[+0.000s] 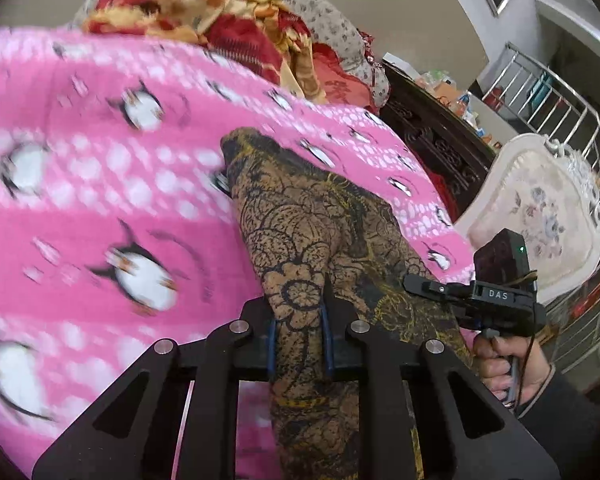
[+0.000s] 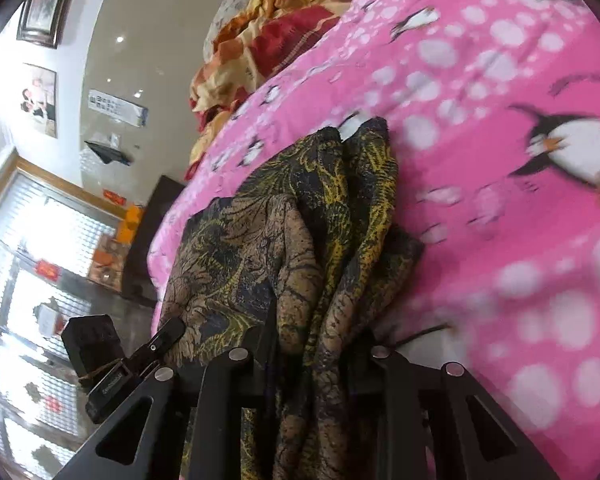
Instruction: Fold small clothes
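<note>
Left gripper jaws pinching a bunched fold of the brown floral garment. Right gripper jaws likewise clamped on gathered cloth of the same garment. Garment lies stretched between both grippers on the pink penguin blanket covering the bed. Red-gold quilt heaped behind. A hand holds the right gripper's handle.

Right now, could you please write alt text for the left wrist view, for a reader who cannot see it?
The left gripper is clamped on a brown and black floral garment lying across a pink penguin-print blanket. At the right edge, a hand holds the right gripper beside the garment.
</note>
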{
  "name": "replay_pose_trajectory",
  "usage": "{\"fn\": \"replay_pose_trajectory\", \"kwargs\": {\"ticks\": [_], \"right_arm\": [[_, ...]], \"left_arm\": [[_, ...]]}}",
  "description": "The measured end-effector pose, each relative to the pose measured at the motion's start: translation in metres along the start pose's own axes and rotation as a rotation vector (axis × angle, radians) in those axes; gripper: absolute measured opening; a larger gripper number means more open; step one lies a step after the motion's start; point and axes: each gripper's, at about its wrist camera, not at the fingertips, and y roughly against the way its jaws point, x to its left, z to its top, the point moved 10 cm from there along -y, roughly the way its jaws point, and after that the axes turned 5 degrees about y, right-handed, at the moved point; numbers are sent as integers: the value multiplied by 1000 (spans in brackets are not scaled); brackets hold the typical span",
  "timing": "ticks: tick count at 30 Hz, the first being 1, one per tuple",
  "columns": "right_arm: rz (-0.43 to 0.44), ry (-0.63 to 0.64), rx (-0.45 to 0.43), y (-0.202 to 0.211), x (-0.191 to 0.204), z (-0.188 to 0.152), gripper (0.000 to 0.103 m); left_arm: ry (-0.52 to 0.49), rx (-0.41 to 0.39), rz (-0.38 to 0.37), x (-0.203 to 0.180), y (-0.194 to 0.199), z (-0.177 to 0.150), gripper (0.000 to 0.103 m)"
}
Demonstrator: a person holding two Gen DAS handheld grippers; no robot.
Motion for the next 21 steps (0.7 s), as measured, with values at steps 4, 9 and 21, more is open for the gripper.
{"fn": "replay_pose_trajectory", "kwargs": {"ticks": [4, 9, 21], "right_arm": [[64, 28, 45, -41, 37, -10, 22], [139, 100, 76, -99, 87, -14, 22], [51, 132, 52, -89, 81, -16, 22]], "left_arm": [[8, -35, 65, 47, 31, 18, 15], [42, -91, 156, 107, 72, 31, 15], [111, -19, 187, 136, 55, 11, 42]]}}
